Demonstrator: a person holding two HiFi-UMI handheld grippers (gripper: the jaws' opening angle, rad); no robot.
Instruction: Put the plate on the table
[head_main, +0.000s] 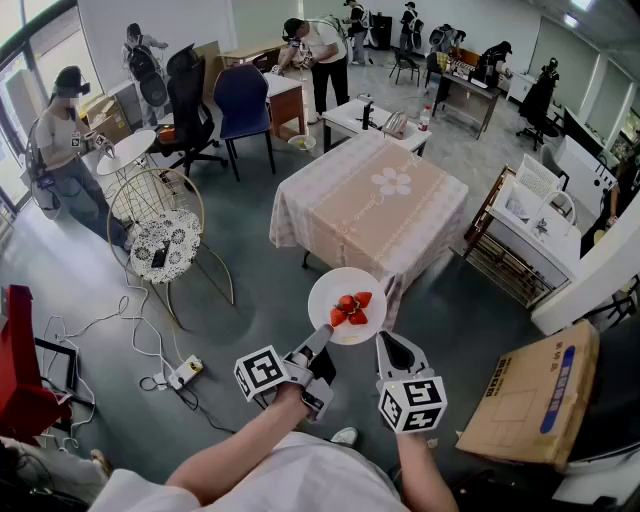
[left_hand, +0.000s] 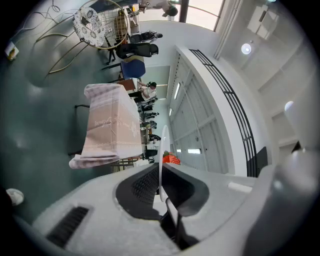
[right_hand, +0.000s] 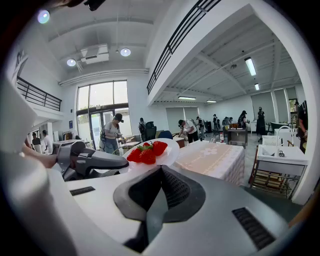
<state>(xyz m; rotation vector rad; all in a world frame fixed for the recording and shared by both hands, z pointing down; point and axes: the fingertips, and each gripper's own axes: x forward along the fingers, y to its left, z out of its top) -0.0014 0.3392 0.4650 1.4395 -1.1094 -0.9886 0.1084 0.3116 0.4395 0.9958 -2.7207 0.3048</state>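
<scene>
Left gripper (head_main: 320, 338): jaws clamped on near-left rim of white plate (head_main: 340, 285); in left gripper view rim sits edge-on between pads. Plate held in air over grey floor (head_main: 240, 330), just short of table (head_main: 370, 205) with pale patterned cloth, not on it. Strawberries (head_main: 350, 309) piled on plate's near side. Right gripper (head_main: 386, 345): jaws together, nothing between them; tips at plate's near-right edge, possibly touching underside, hard to tell. Cardboard box (head_main: 530, 395) on floor, far right.
</scene>
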